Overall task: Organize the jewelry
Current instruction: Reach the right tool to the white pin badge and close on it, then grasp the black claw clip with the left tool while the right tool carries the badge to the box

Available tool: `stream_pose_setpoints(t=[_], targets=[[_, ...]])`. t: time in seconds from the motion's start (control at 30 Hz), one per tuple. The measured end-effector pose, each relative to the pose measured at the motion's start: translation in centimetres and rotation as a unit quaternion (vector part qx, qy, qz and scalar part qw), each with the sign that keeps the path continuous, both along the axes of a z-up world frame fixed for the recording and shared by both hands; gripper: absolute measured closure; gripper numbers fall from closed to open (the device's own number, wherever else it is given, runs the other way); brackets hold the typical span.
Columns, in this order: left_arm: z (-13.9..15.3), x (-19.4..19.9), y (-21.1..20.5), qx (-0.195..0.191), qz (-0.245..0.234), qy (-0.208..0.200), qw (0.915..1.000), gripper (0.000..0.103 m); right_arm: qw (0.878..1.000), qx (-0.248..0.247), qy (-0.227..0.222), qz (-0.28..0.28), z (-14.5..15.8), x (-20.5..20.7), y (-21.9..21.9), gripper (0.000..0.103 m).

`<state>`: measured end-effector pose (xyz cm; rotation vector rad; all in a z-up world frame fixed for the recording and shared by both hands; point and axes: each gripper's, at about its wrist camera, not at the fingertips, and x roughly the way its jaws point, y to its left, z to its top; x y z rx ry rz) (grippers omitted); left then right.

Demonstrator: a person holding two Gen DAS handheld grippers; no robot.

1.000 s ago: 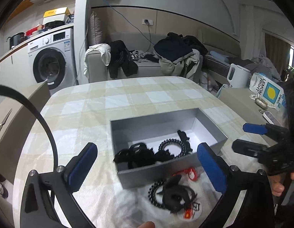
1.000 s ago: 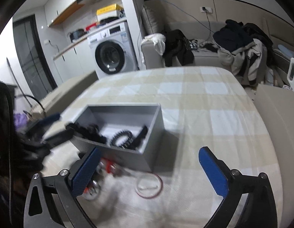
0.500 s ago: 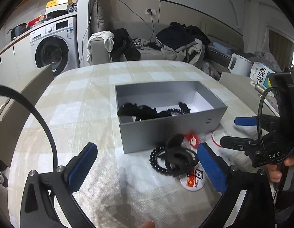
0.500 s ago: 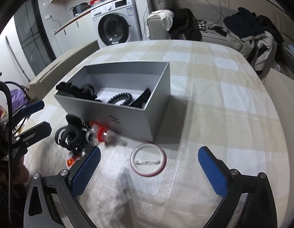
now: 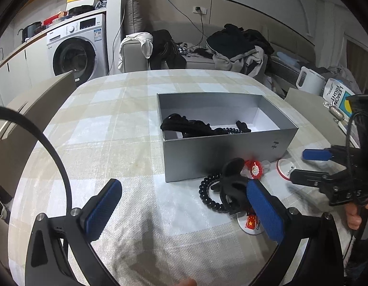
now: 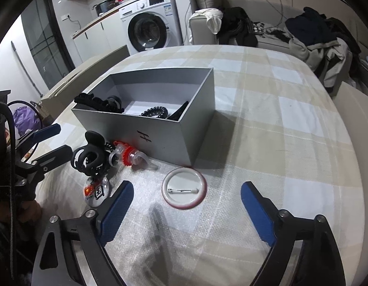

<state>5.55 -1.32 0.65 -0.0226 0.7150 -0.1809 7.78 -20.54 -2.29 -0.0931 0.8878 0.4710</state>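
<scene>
An open silver box (image 5: pixel 226 152) (image 6: pixel 160 138) stands mid-table and holds black hair ties and a black coil bracelet (image 6: pixel 154 112). In front of it lie a black claw clip (image 5: pixel 231 183) (image 6: pixel 88 153) on a black bead bracelet (image 5: pixel 205 195), a red ornament (image 5: pixel 254 168) (image 6: pixel 128 153), a flag badge (image 6: pixel 97 193) and a white red-rimmed pin badge (image 6: pixel 184 191) (image 5: pixel 285 168). My left gripper (image 5: pixel 184 207) (image 6: pixel 64 138) is open, its right finger beside the clip. My right gripper (image 6: pixel 187 211) (image 5: pixel 298 166) is closing, with the pin badge just ahead between its fingers, untouched.
A checked cloth covers the table (image 5: pixel 112 119), with a bubble-wrap sheet under the loose items. Chair backs stand at the left (image 5: pixel 36 100) and right edges. A kettle (image 5: pixel 307 81) and a lemon carton (image 5: pixel 338 95) sit to the right. A washing machine (image 5: pixel 76 52) and a clothes-strewn sofa lie beyond.
Both grippers have sunk toward the table, so the box and loose items look nearer. The right gripper's fingers have drawn somewhat closer together.
</scene>
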Motion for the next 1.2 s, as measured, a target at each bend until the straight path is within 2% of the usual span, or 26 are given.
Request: stream_pose_setpoints(t=[0.07,0.1,0.23,0.27,0.37,0.47,0.6,0.63,0.77,0.9,0.97,1.0,1.2], targets=[[0.0,0.0,0.0,-0.001,-0.002,0.002,1.0,0.001,1.0,-0.012,0.005,0.006,-0.2,0.4,0.6,0.023],[-0.1,0.0,0.0,-0.001,-0.003,0.006,1.0,0.001,1.0,-0.027,0.005,0.006,-0.4,0.5,1.0,0.031],[-0.1,-0.3,-0.3,0.003,-0.011,0.009,0.9999,0.001,0.997,-0.076,-0.009,0.012,-0.9,-0.1,2.2,0.036],[-0.1,-0.4,-0.3,0.003,-0.014,0.008,0.9999,0.001,0.996,-0.083,-0.012,0.011,-0.9,-0.3,2.3,0.04],[-0.1,-0.3,-0.4,0.0,-0.019,0.013,0.9997,0.001,0.997,-0.079,-0.022,0.012,-0.9,-0.6,2.6,0.062],[-0.1,-0.4,-0.7,-0.002,-0.026,0.015,0.9996,0.001,0.997,-0.068,-0.026,0.007,-0.9,-1.1,2.5,0.062],[-0.1,-0.2,-1.7,0.002,-0.051,0.022,0.9984,0.004,1.0,0.008,-0.026,0.001,0.0,-2.4,0.7,0.062],[-0.1,-0.1,-1.9,0.004,-0.057,0.025,0.9981,0.012,1.0,0.021,-0.023,-0.002,0.1,-2.6,0.3,0.062],[-0.4,0.3,-3.3,0.015,-0.083,0.037,0.9958,0.03,0.998,0.063,-0.027,-0.004,0.8,-2.8,-0.7,0.062],[-0.5,0.5,-4.4,0.039,-0.09,0.039,0.9944,0.034,0.997,0.069,-0.029,-0.003,1.0,-2.9,-0.8,0.062],[-0.7,0.4,-4.6,0.044,-0.094,0.041,0.9938,0.047,0.997,0.071,-0.027,-0.004,0.9,-2.9,-0.8,0.062],[-0.8,0.4,-4.7,0.046,-0.098,0.044,0.9931,0.06,0.997,0.071,-0.027,-0.003,0.9,-2.9,-0.7,0.062],[-0.2,-0.7,-4.1,0.041,-0.103,0.019,0.9936,0.061,0.997,0.072,-0.03,0.003,1.0,-2.9,-0.3,0.062]])
